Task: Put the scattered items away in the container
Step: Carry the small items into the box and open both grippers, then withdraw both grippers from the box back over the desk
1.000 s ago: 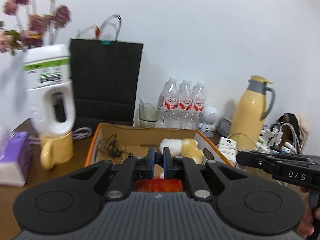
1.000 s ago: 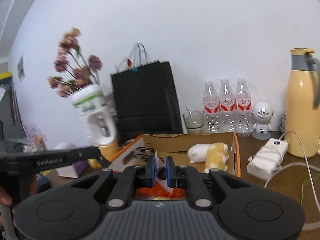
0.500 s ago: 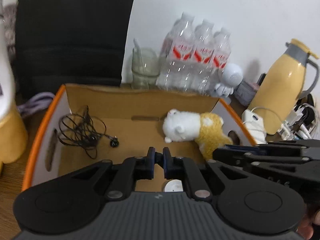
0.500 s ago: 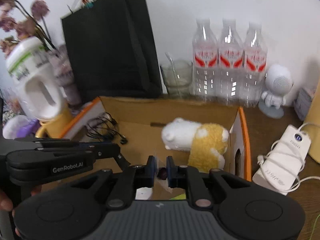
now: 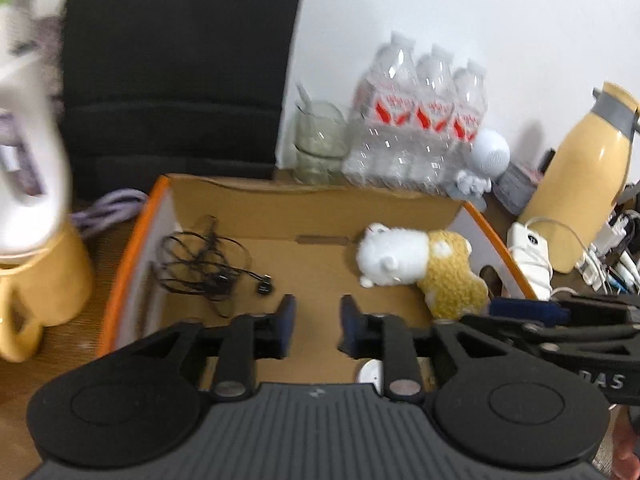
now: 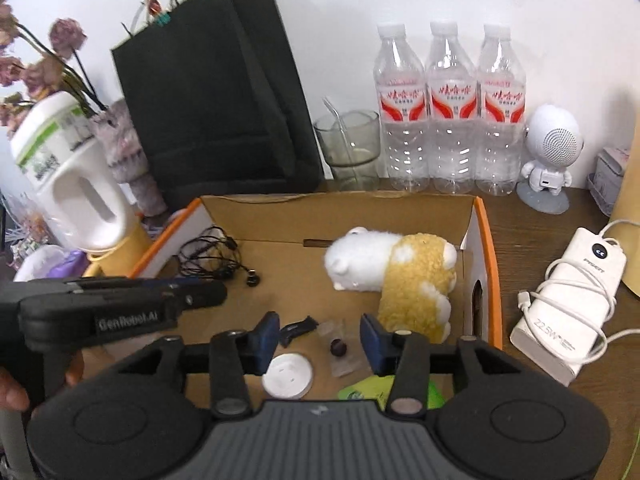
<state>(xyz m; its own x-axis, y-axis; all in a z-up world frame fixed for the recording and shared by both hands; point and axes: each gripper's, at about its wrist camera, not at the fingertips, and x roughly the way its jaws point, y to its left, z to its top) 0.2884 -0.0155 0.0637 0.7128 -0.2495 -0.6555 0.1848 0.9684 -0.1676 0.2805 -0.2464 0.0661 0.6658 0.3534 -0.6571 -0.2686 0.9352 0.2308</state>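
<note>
Our left tool (image 5: 316, 322) hangs over the near part of the cardboard box (image 5: 320, 204) with its fingers spread apart and nothing between them. Our right tool (image 6: 319, 340) is beside it, also above the box's near end, jaws wide apart and empty. From the right wrist view we see the left tool's dark body (image 6: 120, 304) crossing the lower left, and from the left wrist view the right tool's body (image 5: 560, 320) crosses the lower right.

Directly under the right tool, on the box floor, lie a small clear packet with a dark round thing in it (image 6: 340, 347), a round white lid (image 6: 287, 376), a small black clip (image 6: 298, 330) and a green wrapper (image 6: 376, 390) at the near edge. Further in, a white and yellow plush toy (image 6: 394, 276) lies on its side against the right wall of the box, and a tangle of black earphones (image 6: 212, 258) lies at the far left corner. All of these are inside the box.

Around the box on the bench (image 6: 532, 232): a white power bank with its cable wrapped round it (image 6: 572, 304) just to the right, three water bottles (image 6: 450, 108) in a row against the wall behind, a glass cup (image 6: 350, 144) beside them, a small white robot-shaped speaker (image 6: 550, 156), a black paper bag (image 6: 216, 92), a white jug (image 6: 68, 176) sitting on a yellow mug (image 5: 44, 280), dried flowers (image 6: 40, 64), and a yellow thermos (image 5: 580, 184) at the far right.
</note>
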